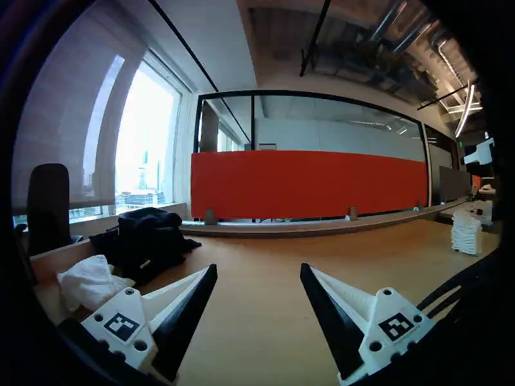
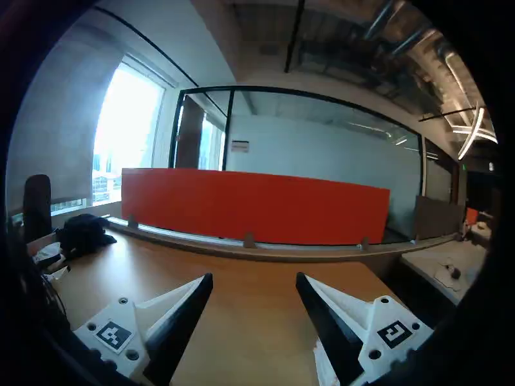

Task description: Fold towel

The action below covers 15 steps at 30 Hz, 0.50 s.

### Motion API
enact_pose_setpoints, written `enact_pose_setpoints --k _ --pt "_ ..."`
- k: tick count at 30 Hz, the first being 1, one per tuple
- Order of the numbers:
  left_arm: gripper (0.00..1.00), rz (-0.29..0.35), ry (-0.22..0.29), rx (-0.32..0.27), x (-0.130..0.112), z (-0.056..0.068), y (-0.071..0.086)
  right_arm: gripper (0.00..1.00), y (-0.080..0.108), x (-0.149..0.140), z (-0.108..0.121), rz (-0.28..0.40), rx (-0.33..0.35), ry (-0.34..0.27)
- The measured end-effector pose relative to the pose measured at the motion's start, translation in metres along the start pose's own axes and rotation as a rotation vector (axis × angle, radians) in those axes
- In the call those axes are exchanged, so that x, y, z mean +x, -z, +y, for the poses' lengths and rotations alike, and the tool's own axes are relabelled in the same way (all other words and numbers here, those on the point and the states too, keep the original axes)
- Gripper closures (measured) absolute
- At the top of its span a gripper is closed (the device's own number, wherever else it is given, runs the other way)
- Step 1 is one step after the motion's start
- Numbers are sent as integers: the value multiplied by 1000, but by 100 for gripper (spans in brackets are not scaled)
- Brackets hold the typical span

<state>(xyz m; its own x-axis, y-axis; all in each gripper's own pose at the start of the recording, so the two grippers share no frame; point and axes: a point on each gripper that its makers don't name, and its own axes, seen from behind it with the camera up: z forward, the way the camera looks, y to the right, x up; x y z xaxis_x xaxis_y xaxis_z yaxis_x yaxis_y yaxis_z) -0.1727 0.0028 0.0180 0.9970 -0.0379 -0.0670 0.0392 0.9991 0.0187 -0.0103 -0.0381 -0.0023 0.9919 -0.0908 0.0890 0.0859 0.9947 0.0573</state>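
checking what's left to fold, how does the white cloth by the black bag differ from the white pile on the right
The white cloth lies crumpled and loose; the white pile is folded and stacked in layers. The cloth slumps low beside the black bag; the pile stands taller, far from the bag. Both are white fabric on the same wooden desk.

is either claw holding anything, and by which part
Nothing is held: the left claw and the right claw both hang open over the table, and the crumpled white towel lies apart.
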Motion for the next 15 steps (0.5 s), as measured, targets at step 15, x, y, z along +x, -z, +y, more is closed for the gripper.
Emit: enact_pose_setpoints --k 15 --pt "4 -1 -1 0 -3 0 -1 0 -6 5 18 51 -11 1"
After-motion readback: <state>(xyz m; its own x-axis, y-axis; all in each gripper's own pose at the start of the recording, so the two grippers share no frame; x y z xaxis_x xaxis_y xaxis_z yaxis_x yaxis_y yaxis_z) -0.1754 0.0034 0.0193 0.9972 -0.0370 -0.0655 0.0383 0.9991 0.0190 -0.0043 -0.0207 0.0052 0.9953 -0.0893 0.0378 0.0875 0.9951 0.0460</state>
